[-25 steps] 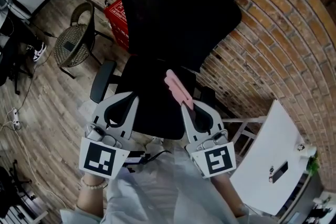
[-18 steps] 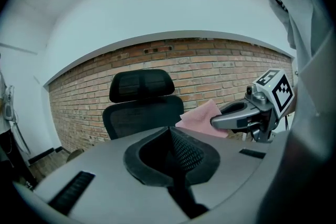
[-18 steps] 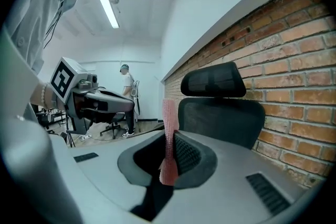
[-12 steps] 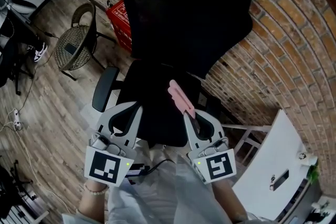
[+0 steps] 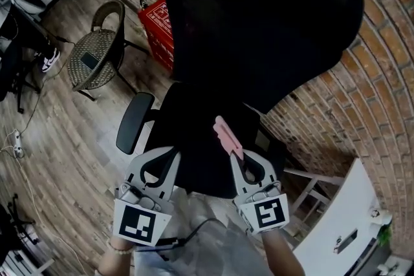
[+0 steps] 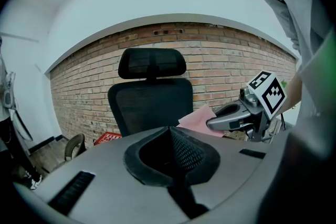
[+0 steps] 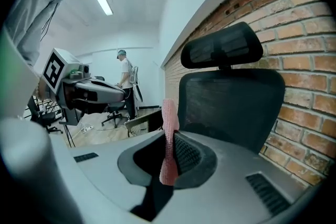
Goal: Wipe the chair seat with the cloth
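I am holding the right gripper (image 7: 169, 165) clenched on the pink cloth (image 7: 169, 134), which is standing edge-on between its jaws; the left gripper (image 6: 170, 139) is riding pinched together on nothing. Both are hovering over the front edge of the office chair's seat (image 5: 194, 132), the cloth right of the seat's middle. Over the last second the chair has been swelling in the head view, and its backrest (image 5: 259, 22) is now filling the top of it; so I judge I am closing in, with wiping not yet begun. The seat is showing black on black; I am failing to make out whether the cloth is touching it. Both gripper views are looking at the backrest, the seat cut off beneath them.
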The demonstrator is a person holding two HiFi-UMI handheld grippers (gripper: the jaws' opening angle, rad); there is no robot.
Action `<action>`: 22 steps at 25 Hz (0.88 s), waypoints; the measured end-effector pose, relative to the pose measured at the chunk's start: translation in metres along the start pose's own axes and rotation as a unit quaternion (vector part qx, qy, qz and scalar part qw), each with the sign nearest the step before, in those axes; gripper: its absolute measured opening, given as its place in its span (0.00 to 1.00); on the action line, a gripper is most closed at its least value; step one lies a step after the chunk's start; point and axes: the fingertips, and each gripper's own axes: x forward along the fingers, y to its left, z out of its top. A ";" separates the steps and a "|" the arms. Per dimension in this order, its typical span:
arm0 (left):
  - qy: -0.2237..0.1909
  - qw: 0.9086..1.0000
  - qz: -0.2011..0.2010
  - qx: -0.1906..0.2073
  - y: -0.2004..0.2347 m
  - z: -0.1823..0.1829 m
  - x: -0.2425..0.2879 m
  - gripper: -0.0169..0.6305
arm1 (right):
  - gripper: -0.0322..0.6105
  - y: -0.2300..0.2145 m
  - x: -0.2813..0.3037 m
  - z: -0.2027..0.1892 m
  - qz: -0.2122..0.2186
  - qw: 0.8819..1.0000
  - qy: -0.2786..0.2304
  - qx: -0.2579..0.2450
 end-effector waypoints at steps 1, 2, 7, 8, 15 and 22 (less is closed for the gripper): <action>0.002 1.000 0.004 -0.009 0.005 -0.009 0.003 0.05 | 0.14 -0.001 0.010 -0.006 0.001 1.000 0.006 -0.002; 0.003 1.000 0.006 -0.017 0.010 -0.017 0.007 0.05 | 0.14 -0.003 0.021 -0.011 0.001 1.000 0.011 -0.005; 0.015 1.000 0.017 -0.018 0.030 -0.056 0.019 0.05 | 0.14 0.004 0.076 -0.044 0.032 0.999 0.038 -0.023; 0.018 0.999 0.018 -0.021 0.033 -0.063 0.022 0.05 | 0.14 0.006 0.088 -0.051 0.040 0.998 0.043 -0.026; 0.032 0.998 0.041 -0.038 0.052 -0.119 0.043 0.05 | 0.14 0.011 0.158 -0.103 0.078 0.994 0.064 -0.029; 0.055 0.996 0.053 -0.050 0.058 -0.177 0.046 0.05 | 0.14 0.021 0.219 -0.138 0.113 0.990 0.068 -0.047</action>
